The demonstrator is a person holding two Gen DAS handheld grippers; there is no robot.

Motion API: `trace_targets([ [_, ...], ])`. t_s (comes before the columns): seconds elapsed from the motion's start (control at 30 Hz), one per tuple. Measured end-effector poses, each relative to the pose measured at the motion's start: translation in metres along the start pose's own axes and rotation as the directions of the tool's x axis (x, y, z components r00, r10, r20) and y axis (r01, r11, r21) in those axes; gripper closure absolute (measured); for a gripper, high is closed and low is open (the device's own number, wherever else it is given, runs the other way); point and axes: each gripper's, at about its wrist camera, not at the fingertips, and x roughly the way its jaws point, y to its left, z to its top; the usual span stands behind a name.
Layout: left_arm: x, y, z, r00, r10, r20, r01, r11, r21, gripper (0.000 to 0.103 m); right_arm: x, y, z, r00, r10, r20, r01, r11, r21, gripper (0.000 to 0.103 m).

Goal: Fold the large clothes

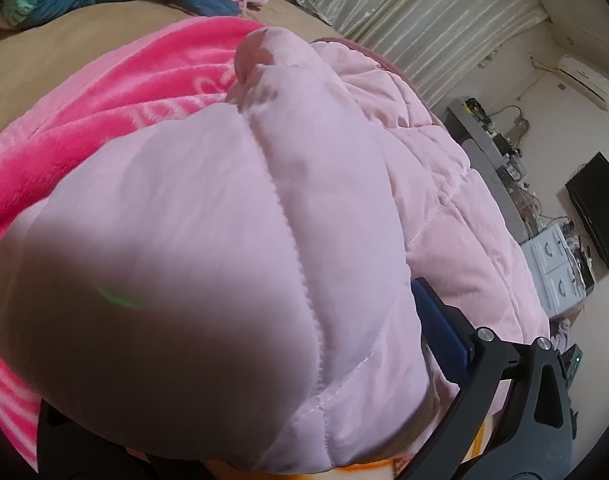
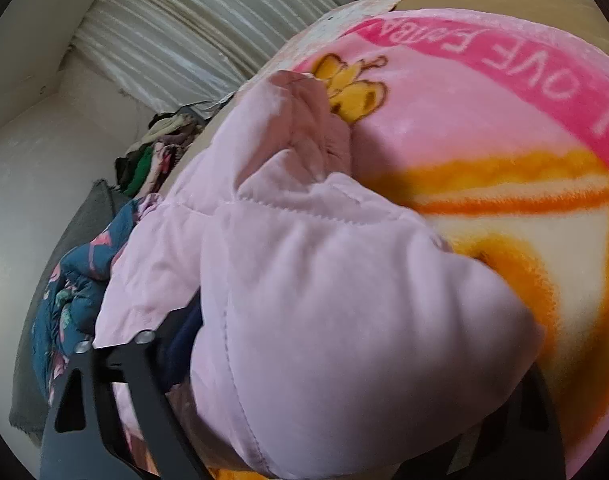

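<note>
Both tongs are buried in the puffy pink jacket (image 1: pixel 232 240); the left gripper (image 1: pixel 240 380) and right gripper (image 2: pixel 324 360) each straddle a thick fold, though I can't tell whether either is clamped. The pink blanket (image 2: pixel 464 128) beyond lies bare to its edge.

Pink fleece blanket (image 2: pixel 484 128) with a yellow cartoon figure, spread on a bed (image 1: pixel 64 52). Pale curtain (image 1: pixel 424 12) behind. Air conditioner (image 1: pixel 584 76) on the wall, cluttered shelf (image 1: pixel 496 136) below. Blue patterned cloth (image 2: pixel 76 280) nearby.
</note>
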Motion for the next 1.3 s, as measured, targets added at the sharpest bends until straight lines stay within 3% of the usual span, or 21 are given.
trace_targets([
  [0.03,0.0,0.001,0.0,1.0,-0.004,-0.001,0.004,1.0,0.0,0.01,-0.001,0.002,0.0,1.0,0.007,0.002,-0.007,1.0,-0.012,0.035],
  [0.1,-0.002,-0.003,0.001,1.0,-0.006,0.008,0.006,1.0,0.022,0.023,-0.004,0.01,0.002,1.0,0.008,0.012,-0.008,0.999,-0.052,0.046],
  [0.17,-0.01,-0.018,0.0,0.999,0.024,0.045,-0.028,0.995,0.094,0.045,-0.009,0.024,0.003,0.999,-0.009,0.032,0.013,0.992,-0.126,0.06],
  [0.27,-0.02,-0.036,-0.001,0.995,0.049,0.091,-0.066,0.98,0.186,0.06,-0.019,0.051,0.0,0.995,-0.053,0.08,0.072,0.965,-0.251,0.067],
  [0.37,-0.029,-0.044,0.002,0.993,0.052,0.102,-0.072,0.977,0.203,0.066,-0.032,0.08,-0.005,0.987,-0.081,0.141,0.128,0.921,-0.369,0.071],
  [0.57,-0.07,-0.069,0.002,0.983,0.006,0.181,-0.057,0.96,0.276,0.07,-0.068,0.128,-0.019,0.974,-0.027,0.223,0.14,0.85,-0.508,0.073],
  [0.73,-0.101,-0.097,-0.014,0.974,-0.021,0.224,-0.064,0.929,0.363,0.071,-0.096,0.149,-0.042,0.965,-0.016,0.262,0.172,0.791,-0.588,0.074],
  [0.9,-0.126,-0.11,-0.036,0.973,-0.032,0.231,-0.075,0.894,0.441,0.071,-0.126,0.152,-0.065,0.962,-0.013,0.272,0.189,0.752,-0.631,0.075],
  [1.13,-0.151,-0.1,-0.067,0.974,-0.007,0.227,-0.1,0.884,0.456,0.071,-0.161,0.153,-0.112,0.954,0.002,0.3,0.215,0.694,-0.688,0.075],
  [1.3,-0.166,-0.09,-0.085,0.972,0.008,0.235,-0.117,0.884,0.452,0.071,-0.183,0.143,-0.138,0.953,0.009,0.302,0.211,0.697,-0.686,0.075],
])
